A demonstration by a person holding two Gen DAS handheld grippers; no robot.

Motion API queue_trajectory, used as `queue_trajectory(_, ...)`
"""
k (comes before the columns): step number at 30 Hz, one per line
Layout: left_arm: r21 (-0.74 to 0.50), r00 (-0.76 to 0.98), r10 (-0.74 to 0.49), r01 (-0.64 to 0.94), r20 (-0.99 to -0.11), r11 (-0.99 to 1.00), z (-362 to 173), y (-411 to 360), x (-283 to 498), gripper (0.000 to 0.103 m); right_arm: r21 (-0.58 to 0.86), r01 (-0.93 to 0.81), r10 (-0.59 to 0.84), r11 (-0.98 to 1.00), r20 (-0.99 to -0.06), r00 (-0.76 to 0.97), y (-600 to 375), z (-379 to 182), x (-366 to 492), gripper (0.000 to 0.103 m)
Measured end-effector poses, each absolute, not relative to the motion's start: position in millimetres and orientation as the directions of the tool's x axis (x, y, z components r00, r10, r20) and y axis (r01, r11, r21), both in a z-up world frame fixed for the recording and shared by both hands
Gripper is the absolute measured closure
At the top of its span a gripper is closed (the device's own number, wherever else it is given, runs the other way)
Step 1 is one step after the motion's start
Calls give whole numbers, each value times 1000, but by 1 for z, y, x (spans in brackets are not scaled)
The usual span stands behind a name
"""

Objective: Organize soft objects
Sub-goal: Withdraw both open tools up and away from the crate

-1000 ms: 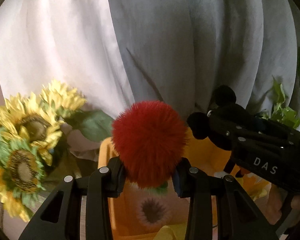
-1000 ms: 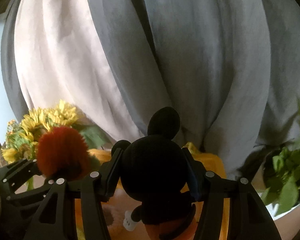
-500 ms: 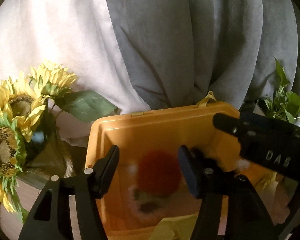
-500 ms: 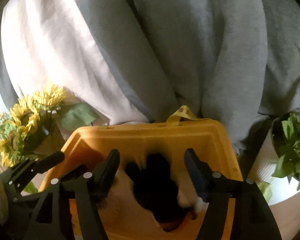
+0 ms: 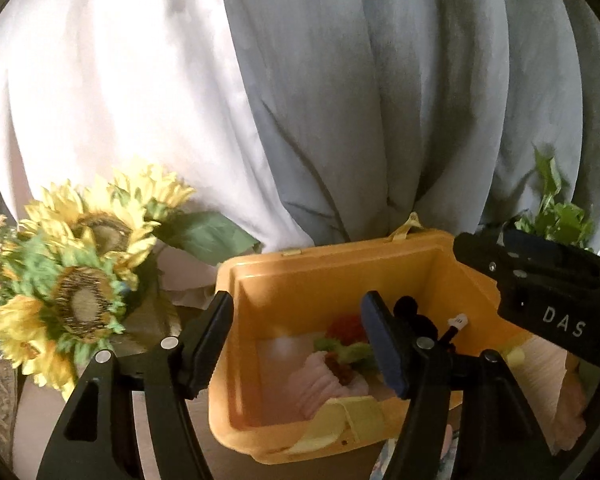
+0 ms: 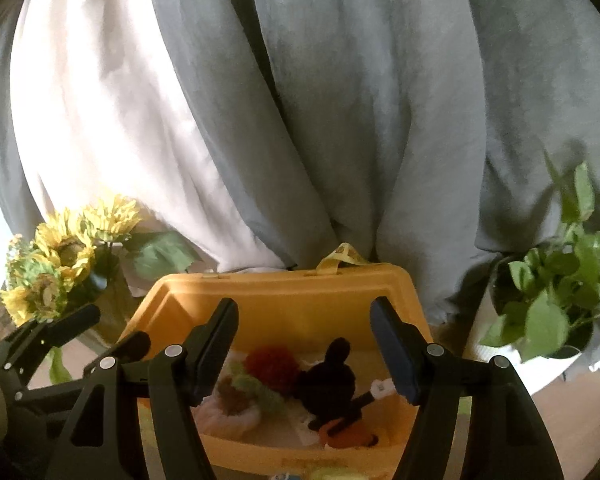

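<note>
An open yellow bin (image 5: 340,268) (image 6: 284,300) stands before the curtain. Inside lie a red fuzzy pompom (image 5: 346,326) (image 6: 272,362), a black mouse plush (image 6: 328,380) (image 5: 416,320), and a pink-and-green plush flower (image 5: 332,364) (image 6: 236,396). My left gripper (image 5: 298,340) is open and empty above the bin's left part. My right gripper (image 6: 304,348) is open and empty above the bin; its body shows in the left wrist view (image 5: 540,296).
Artificial sunflowers (image 5: 80,280) (image 6: 60,256) stand left of the bin. A potted green plant (image 6: 552,304) (image 5: 556,220) stands to the right. White and grey curtains (image 5: 300,100) hang close behind. A yellow strap (image 5: 340,420) hangs over the bin's near rim.
Both grippers opened and let go: the red pompom and the black mouse plush dropped into the bin. Both grippers have since lifted back a little.
</note>
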State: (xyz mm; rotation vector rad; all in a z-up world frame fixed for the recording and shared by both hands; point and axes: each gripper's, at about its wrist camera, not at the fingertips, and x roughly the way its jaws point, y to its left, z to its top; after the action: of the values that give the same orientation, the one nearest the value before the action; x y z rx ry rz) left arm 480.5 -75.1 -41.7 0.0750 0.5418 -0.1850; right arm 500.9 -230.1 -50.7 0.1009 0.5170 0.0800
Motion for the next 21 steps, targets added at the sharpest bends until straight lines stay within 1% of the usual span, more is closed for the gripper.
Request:
queue_trajectory(4, 17, 853, -152, 185, -499, 983, -31, -72, 463, 37, 112, -45, 94, 993, -475, 875, -228, -43, 484, 34)
queue_trajectory(7, 16, 864, -144, 173, -483, 985, -24, -69, 448, 32, 104, -43, 87, 994, -464, 881, -227, -36, 470, 34)
queue_trajectory(11, 26, 880, -126, 155, -459, 988, -14, -67, 427, 29, 96, -33, 73, 995, -449, 890, -227, -29, 449, 34)
queue_trajectory(15, 31, 892, -119, 147, -435, 989, -3, -66, 405, 24, 107, -26, 71, 994, -440, 895, -227, -22, 428, 34)
queue_trajectory(19, 45, 907, -104, 134, -409, 990, 7, -66, 384, 14, 113, -13, 61, 993, -435, 898, -227, -16, 408, 34)
queue_trajectory(21, 48, 911, -101, 131, -399, 990, 10, -65, 375, 13, 116, -6, 56, 993, -431, 900, -227, -13, 397, 34)
